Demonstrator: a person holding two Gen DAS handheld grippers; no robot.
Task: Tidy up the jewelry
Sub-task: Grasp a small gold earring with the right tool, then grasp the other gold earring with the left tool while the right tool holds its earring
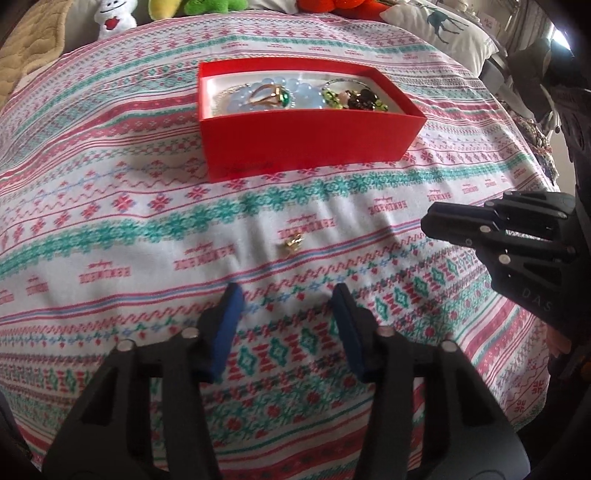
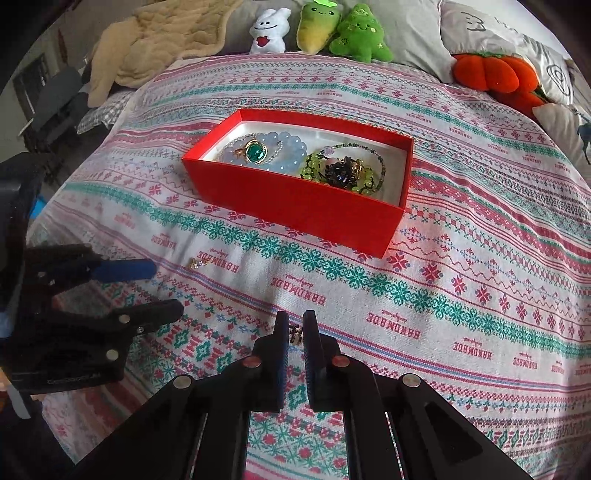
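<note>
A red jewelry box [image 1: 314, 144] [image 2: 295, 199] sits on the patterned cloth and holds a blue bead bracelet, a green-stone ring [image 2: 255, 152] and dark and green bead pieces [image 2: 343, 171]. A small gold piece [image 1: 293, 243] [image 2: 197, 263] lies loose on the cloth in front of the box. My left gripper [image 1: 288, 299] is open just short of that piece, which sits ahead between the fingers. My right gripper [image 2: 295, 332] is shut on a small gold ring [image 2: 295, 334] over the cloth; the right gripper also shows in the left wrist view [image 1: 517, 236].
The patterned cloth [image 2: 443, 295] covers a bed. Plush toys [image 2: 332, 29] and pillows line the far edge. A beige blanket [image 2: 155, 40] lies at the far left. An orange plush [image 2: 498, 77] sits at the far right.
</note>
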